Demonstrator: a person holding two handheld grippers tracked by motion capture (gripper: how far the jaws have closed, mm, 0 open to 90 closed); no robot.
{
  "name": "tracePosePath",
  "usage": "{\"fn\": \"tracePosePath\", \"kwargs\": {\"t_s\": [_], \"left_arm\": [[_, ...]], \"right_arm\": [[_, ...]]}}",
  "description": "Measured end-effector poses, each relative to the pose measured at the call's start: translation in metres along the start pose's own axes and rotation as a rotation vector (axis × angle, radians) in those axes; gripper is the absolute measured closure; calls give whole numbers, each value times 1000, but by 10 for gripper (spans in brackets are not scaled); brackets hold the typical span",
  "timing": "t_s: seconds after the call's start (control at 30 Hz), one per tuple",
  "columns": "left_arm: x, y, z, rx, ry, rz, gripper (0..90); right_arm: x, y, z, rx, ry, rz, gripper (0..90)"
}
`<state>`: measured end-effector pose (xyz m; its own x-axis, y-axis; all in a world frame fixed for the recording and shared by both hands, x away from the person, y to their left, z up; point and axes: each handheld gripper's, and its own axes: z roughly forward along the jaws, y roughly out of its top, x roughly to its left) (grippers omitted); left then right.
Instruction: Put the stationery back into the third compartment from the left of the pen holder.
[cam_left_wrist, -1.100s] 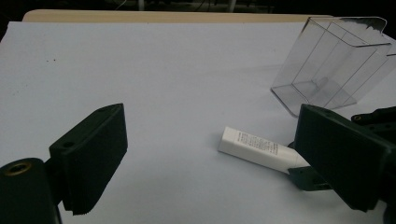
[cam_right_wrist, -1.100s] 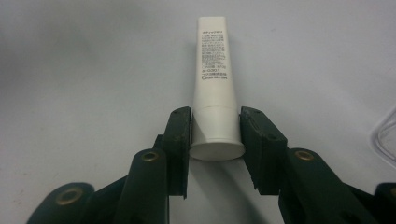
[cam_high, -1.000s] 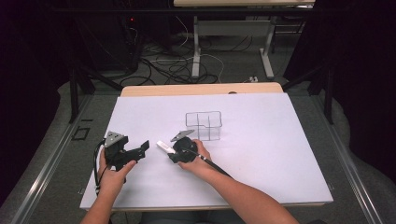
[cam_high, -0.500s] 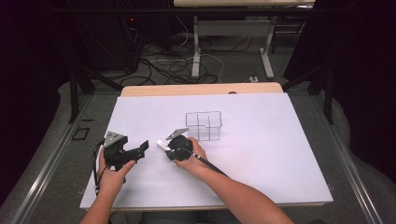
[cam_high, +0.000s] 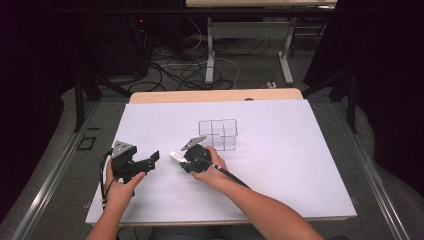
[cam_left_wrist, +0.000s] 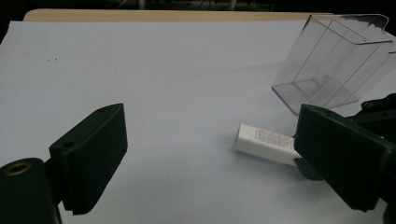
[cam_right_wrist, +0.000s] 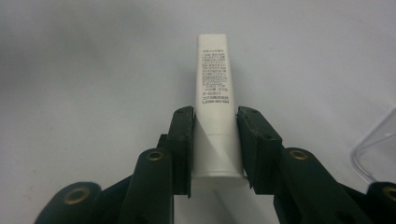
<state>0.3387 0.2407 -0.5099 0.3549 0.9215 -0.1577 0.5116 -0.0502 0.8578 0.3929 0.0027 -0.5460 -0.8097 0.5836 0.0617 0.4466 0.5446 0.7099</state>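
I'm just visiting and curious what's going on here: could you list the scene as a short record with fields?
Surface: white table top
Held item: white tube with small printed text, lying flat on the table
Right hand-held gripper: jaws have just been closing, pads against the tube's sides
Left hand-held gripper: open, nothing between its jaws
Container: clear plastic divided box, beyond the right gripper, no contents visible

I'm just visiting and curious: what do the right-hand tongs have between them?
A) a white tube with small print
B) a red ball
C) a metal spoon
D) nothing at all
A: in the right gripper view the right tongs clamp the end of a white tube with small print.
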Motion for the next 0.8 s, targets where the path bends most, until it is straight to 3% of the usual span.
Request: {"fn": "tracePosePath", "kwargs": {"t_s": [0.2, 0.23, 0.4, 0.53, 0.63, 0.73, 0.8], "left_arm": [[-2, -1, 1, 12, -4, 6, 97], [-3, -1, 2, 16, -6, 7, 97], [-9, -1, 4, 23, -28, 23, 97], [-16, -1, 5, 27, -51, 49, 97], [-21, -1, 6, 32, -59, 71, 97], [-24, -1, 7, 47, -64, 93, 99], [-27, -1, 8, 52, -71, 97, 99]], "right_arm": [[-7, -8, -21, -10, 1, -40, 672], [-8, -9, -25, -5, 2, -24, 671], [-15, -15, -42, 11, 21, -40, 672], [-18, -20, -56, 18, 32, -83, 672], [-20, -22, -65, 15, 37, -159, 672], [-17, -25, -76, 19, -5, -254, 672], [-14, -27, -83, 17, -55, -342, 672]]}}
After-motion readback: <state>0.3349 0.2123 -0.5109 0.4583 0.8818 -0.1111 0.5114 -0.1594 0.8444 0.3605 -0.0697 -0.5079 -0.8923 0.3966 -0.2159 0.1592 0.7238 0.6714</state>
